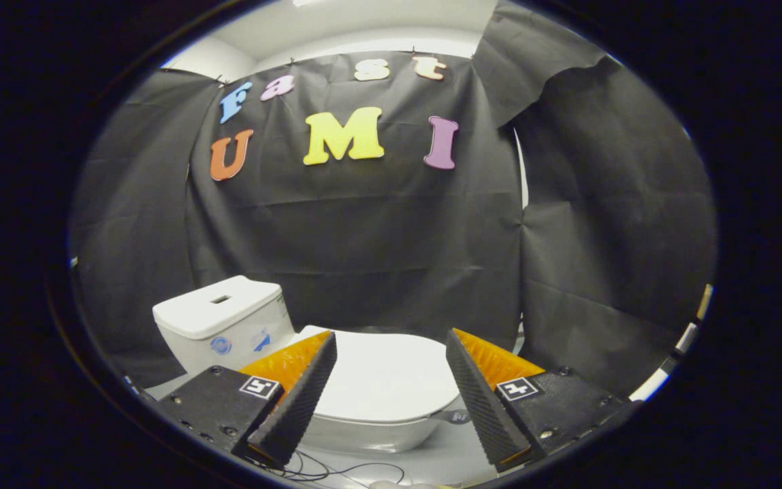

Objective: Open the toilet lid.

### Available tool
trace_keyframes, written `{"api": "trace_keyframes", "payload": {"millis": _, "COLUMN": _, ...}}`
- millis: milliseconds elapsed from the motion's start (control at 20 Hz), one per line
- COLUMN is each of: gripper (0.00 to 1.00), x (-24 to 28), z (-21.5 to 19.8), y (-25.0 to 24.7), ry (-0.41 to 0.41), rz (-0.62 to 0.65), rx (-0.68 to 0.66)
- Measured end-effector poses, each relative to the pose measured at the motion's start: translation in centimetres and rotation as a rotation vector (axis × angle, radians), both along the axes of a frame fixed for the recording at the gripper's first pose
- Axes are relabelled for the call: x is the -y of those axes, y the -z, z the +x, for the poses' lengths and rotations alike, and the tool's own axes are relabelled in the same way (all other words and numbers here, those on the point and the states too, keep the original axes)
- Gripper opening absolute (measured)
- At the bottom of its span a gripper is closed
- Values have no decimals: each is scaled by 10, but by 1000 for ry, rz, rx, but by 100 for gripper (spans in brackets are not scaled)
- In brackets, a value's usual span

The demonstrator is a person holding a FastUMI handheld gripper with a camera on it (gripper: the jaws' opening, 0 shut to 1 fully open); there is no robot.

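Tongs (391, 353) level, fingers spread wide apart, gripping nothing.

The gripper (391, 350) hangs with its two fingers spread wide apart, nothing held between them, and the white toilet (370, 424) sits just ahead of and below the tips. Its lid (384, 380) lies closed and flat over the bowl, showing in the gap between the fingers, while the white tank (218, 319) stands beyond the left finger. Behind the toilet hangs the booth's black cloth wall (377, 244), and thin dark cables (337, 470) trail on the pale floor (445, 458) beneath the fingers.
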State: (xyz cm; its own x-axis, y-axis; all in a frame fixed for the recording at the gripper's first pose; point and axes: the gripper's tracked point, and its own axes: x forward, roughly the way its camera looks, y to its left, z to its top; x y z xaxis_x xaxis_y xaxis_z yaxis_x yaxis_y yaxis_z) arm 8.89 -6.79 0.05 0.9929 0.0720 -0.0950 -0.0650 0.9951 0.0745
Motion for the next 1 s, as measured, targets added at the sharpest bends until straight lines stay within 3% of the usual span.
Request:
{"api": "trace_keyframes", "payload": {"millis": 250, "gripper": 100, "x": 34, "z": 40, "y": 36, "ry": -14, "rz": 116, "rx": -112}}
{"api": "trace_keyframes", "payload": {"millis": 550, "gripper": 100, "x": 75, "z": 77, "y": 103, "ry": 27, "rz": 376, "rx": -282}}
{"api": "trace_keyframes", "payload": {"millis": 1000, "gripper": 99, "x": 100, "z": 100, "y": 170, "ry": 17, "rz": 579, "rx": -430}}
